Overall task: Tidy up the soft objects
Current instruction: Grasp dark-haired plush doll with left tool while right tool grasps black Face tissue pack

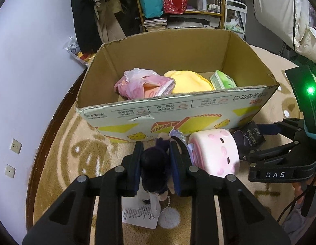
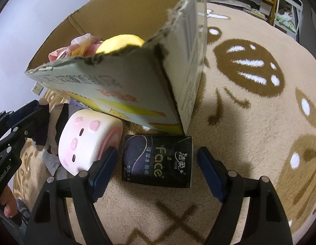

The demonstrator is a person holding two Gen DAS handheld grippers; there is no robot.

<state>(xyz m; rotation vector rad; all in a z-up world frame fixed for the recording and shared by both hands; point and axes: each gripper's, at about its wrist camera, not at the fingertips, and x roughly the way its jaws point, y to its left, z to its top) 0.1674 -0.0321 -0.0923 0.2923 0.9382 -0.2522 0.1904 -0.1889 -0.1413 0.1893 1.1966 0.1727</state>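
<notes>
My left gripper is shut on a small dark-haired plush doll with a paper tag, just in front of the cardboard box. The doll and left gripper also show in the right wrist view. My right gripper is open, its fingers either side of a black Face tissue pack lying on the rug. A pink and white roll-shaped plush lies left of the pack; it also shows in the left wrist view. The box holds a pink bag, a yellow plush and a green wipes pack.
A beige rug with brown patterns covers the floor. A white wall stands at the left. Shelves with bags, books and bottles stand behind the box. A white jacket hangs at the right.
</notes>
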